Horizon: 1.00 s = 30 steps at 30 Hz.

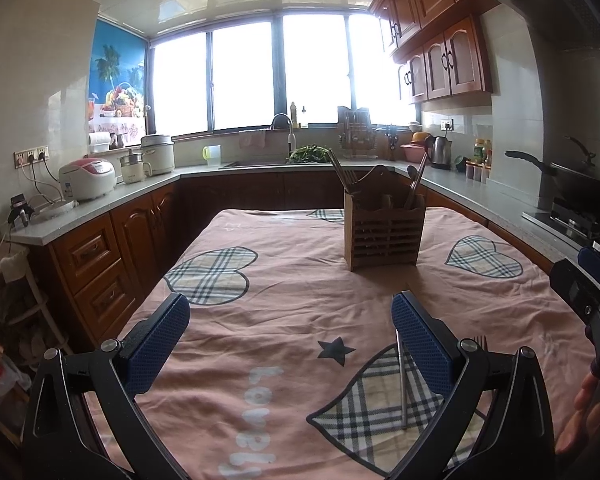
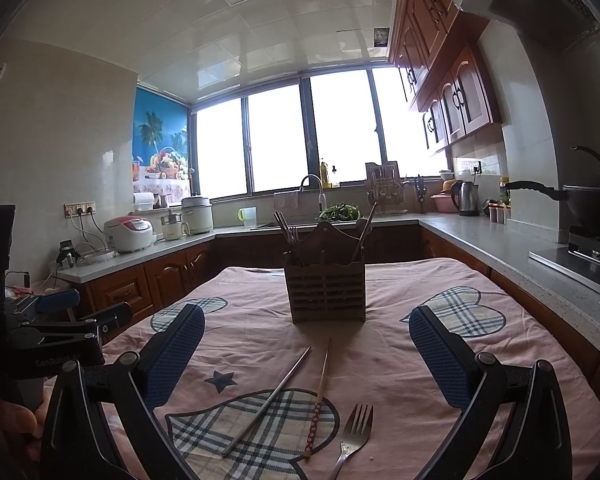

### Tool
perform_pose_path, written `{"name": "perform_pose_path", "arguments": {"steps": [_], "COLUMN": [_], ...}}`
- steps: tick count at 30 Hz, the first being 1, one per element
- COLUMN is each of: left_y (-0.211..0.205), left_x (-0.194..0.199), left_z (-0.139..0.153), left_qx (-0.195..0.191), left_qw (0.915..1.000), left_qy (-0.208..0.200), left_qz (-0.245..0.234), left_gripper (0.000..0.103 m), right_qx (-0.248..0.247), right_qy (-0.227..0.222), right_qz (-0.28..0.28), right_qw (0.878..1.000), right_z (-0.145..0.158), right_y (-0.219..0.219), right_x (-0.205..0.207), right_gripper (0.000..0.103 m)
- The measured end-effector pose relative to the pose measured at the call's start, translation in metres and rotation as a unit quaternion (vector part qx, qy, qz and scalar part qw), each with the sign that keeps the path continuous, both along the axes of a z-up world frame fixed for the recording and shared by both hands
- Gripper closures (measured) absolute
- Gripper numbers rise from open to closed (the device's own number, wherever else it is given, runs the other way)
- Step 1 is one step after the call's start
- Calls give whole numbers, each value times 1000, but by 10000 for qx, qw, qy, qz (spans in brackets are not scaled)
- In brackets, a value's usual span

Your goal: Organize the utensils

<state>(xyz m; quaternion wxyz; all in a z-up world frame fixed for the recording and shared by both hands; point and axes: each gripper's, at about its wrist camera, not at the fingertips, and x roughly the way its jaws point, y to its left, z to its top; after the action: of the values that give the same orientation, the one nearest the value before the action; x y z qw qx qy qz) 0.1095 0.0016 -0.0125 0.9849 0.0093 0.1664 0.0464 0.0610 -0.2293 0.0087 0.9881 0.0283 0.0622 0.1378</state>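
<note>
A wooden slatted utensil holder (image 2: pixel 326 290) stands on the pink tablecloth (image 2: pixel 380 360), with several utensils sticking out of it; it also shows in the left wrist view (image 1: pixel 383 234). In front of it lie a metal chopstick (image 2: pixel 269 398), a wooden chopstick with a patterned end (image 2: pixel 319 396) and a metal fork (image 2: pixel 352 436). My right gripper (image 2: pixel 306 352) is open and empty, hovering above these three. My left gripper (image 1: pixel 290 332) is open and empty to the left; the metal chopstick (image 1: pixel 401 380) and fork tines (image 1: pixel 480 342) lie by its right finger.
Kitchen counters (image 2: pixel 520 248) surround the table on three sides, with rice cookers (image 2: pixel 129 234), a sink faucet (image 2: pixel 312 186), a kettle (image 2: pixel 468 198) and a wok on the stove (image 2: pixel 592 204). The other gripper appears at the left edge of the right wrist view (image 2: pixel 52 336).
</note>
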Motion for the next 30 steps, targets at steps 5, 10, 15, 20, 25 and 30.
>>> {"name": "perform_pose_path", "arguments": {"steps": [5,10,15,20,25,30], "left_y": [0,-1,-1,0,1,2], "left_x": [0,2,3,5,9,11], "left_z": [-1,-2,-2,-3,-3,-3], "left_qx": [-5,-6,-17,-29,-38,-60], "left_qw": [10000,10000,10000,10000,9999,9999], "left_qy": [4,19,25,48,76,99], "left_qz": [-3,-23,-31,-49,-65,-96], "left_gripper": [0,0,0,0,0,0], "right_qx": [5,3,10,10,15,27], "right_qy": [9,9,13,31,71,87], "right_qz": [5,4,1,11,25,22], "right_qw": [10000,10000,10000,10000,10000,10000], "right_z": [0,0,0,0,-2,-2], "right_y": [1,0,1,1,2,2], "right_x": [1,1,1,2,6,8], "right_gripper": [0,0,0,0,0,0]}}
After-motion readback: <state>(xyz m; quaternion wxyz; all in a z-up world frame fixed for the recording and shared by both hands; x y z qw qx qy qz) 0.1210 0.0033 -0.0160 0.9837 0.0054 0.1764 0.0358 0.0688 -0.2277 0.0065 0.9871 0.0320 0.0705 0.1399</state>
